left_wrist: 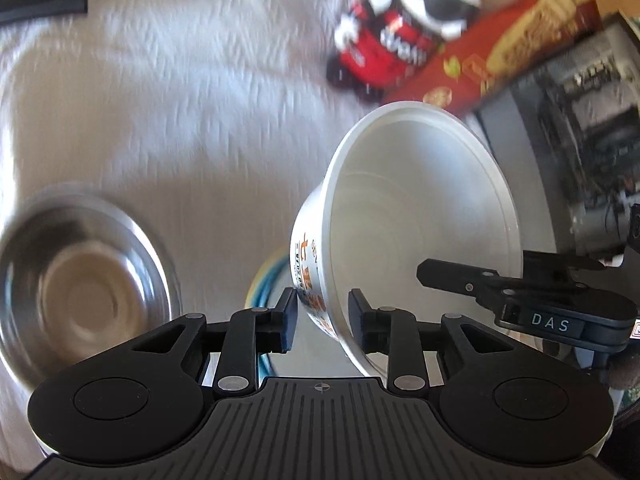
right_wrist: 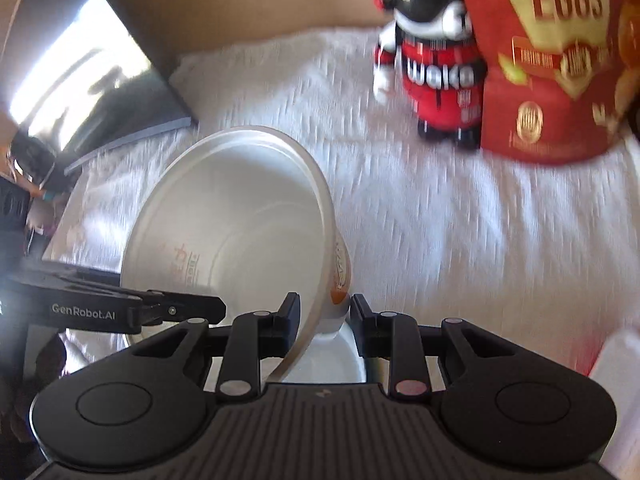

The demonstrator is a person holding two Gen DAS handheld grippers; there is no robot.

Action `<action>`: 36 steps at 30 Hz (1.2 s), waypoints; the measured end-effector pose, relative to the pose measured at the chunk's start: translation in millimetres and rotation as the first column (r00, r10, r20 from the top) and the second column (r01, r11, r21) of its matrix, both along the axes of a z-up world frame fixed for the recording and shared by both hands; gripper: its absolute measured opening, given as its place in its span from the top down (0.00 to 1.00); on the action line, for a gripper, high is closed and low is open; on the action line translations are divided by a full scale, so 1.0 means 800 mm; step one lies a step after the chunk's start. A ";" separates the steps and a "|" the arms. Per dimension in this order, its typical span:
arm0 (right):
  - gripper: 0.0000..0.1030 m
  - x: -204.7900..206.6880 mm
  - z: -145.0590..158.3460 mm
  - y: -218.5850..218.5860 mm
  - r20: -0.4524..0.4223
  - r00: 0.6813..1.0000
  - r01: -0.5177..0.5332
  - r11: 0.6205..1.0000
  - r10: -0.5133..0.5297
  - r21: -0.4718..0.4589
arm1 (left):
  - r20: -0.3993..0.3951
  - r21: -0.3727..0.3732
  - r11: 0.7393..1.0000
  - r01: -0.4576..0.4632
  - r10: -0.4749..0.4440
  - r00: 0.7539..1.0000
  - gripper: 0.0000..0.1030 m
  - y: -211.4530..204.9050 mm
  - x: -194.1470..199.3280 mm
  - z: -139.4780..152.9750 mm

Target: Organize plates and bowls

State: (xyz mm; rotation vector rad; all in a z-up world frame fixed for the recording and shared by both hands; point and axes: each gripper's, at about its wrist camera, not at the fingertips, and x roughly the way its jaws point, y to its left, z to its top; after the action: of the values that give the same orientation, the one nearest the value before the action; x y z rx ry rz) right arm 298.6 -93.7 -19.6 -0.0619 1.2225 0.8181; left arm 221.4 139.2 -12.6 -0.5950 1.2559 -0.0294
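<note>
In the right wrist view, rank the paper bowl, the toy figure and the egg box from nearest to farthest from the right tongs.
1. Paper bowl: its wall sits between the right tongs.
2. Toy figure: far up the white cloth, right of centre.
3. Egg box: beside the figure, top right; too close to call against it.

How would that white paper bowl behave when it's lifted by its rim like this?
The paper bowl looks thin-walled, so probably light and a bit flexible where the right gripper pinches its rim. It hangs tilted, so it may swing. Its smooth inside could slip from the pads.
</note>
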 end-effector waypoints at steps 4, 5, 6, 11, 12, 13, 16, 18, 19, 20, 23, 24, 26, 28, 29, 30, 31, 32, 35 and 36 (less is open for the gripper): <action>0.74 -0.022 -0.008 -0.006 -0.018 1.000 -0.024 0.999 0.024 -0.040 | -0.043 0.024 0.998 0.064 -0.063 0.997 0.71 -0.013 -0.017 -0.013; 0.74 -0.025 -0.011 -0.006 -0.029 0.999 -0.025 0.999 0.024 -0.046 | -0.051 0.038 0.996 0.076 -0.074 0.996 0.71 -0.017 -0.019 -0.016; 0.74 -0.026 -0.015 -0.006 -0.041 0.999 -0.022 0.998 0.020 -0.051 | -0.056 0.045 0.995 0.084 -0.081 0.995 0.71 -0.019 -0.023 -0.018; 0.73 -0.036 -0.019 0.000 0.015 1.000 -0.017 0.997 0.018 -0.079 | -0.064 0.107 0.987 0.116 -0.110 0.992 0.70 -0.025 -0.028 -0.023; 0.73 -0.038 -0.017 0.000 0.037 0.999 -0.014 0.996 0.017 -0.083 | -0.058 0.132 0.984 0.120 -0.113 0.992 0.70 -0.026 -0.027 -0.020; 0.73 -0.039 -0.015 0.000 0.055 0.998 -0.009 0.996 0.014 -0.086 | -0.049 0.152 0.981 0.124 -0.118 0.992 0.70 -0.027 -0.027 -0.017; 0.73 -0.037 -0.014 -0.002 0.078 0.997 0.014 0.996 -0.007 -0.089 | -0.032 0.161 0.979 0.127 -0.124 0.992 0.69 -0.024 -0.027 -0.009; 0.73 -0.035 -0.014 -0.004 0.076 0.997 0.026 0.996 -0.019 -0.089 | -0.032 0.167 0.978 0.122 -0.119 0.992 0.69 -0.022 -0.025 -0.008; 0.73 -0.036 -0.015 -0.004 0.081 0.996 0.029 0.995 -0.022 -0.091 | -0.032 0.172 0.978 0.120 -0.116 0.993 0.69 -0.021 -0.026 -0.008; 0.73 -0.037 -0.015 -0.004 0.088 0.996 0.030 0.995 -0.022 -0.094 | -0.031 0.173 0.978 0.119 -0.115 0.993 0.69 -0.020 -0.026 -0.008; 0.73 -0.040 -0.014 -0.003 0.103 0.995 0.026 0.995 -0.016 -0.096 | -0.026 0.141 0.984 0.111 -0.109 0.994 0.68 -0.019 -0.020 -0.013; 0.73 -0.041 -0.014 -0.003 0.101 0.995 0.025 0.996 -0.016 -0.091 | -0.020 0.143 0.984 0.109 -0.108 0.994 0.67 -0.019 -0.017 -0.014; 0.71 -0.041 -0.012 -0.002 0.113 0.993 0.030 0.995 -0.019 -0.092 | 0.003 0.196 0.973 0.123 -0.126 0.992 0.67 -0.027 -0.012 -0.012; 0.71 -0.041 -0.009 -0.003 0.120 0.993 0.029 0.996 -0.019 -0.088 | 0.007 0.232 0.960 0.156 -0.162 0.987 0.68 -0.036 -0.009 -0.012; 0.71 -0.040 -0.009 -0.004 0.117 0.993 0.030 0.996 -0.020 -0.084 | 0.002 0.247 0.953 0.179 -0.185 0.983 0.68 -0.040 -0.009 -0.013; 0.71 -0.040 -0.009 -0.004 0.118 0.993 0.031 0.996 -0.020 -0.085 | -0.010 0.272 0.942 0.198 -0.203 0.979 0.68 -0.043 -0.008 -0.016; 0.71 -0.040 -0.009 -0.004 0.122 0.992 0.033 0.995 -0.022 -0.090 | -0.025 0.298 0.931 0.208 -0.210 0.977 0.68 -0.044 -0.007 -0.019; 0.71 -0.040 -0.010 -0.004 0.127 0.992 0.036 0.995 -0.023 -0.096 | -0.041 0.317 0.925 0.210 -0.208 0.977 0.68 -0.044 -0.006 -0.023; 0.71 -0.040 -0.015 -0.005 0.122 0.992 0.039 0.993 -0.026 -0.107 | -0.063 0.299 0.935 0.191 -0.180 0.982 0.68 -0.032 -0.004 -0.034; 0.71 -0.040 -0.017 -0.005 0.118 0.993 0.041 0.993 -0.028 -0.110 | -0.063 0.294 0.939 0.181 -0.170 0.984 0.68 -0.028 -0.005 -0.036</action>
State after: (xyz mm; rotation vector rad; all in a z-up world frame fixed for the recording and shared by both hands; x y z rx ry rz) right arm 266.7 -97.7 -33.5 -0.1774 1.1554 0.7056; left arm 217.7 117.1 -41.0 -0.2216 1.3153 0.0230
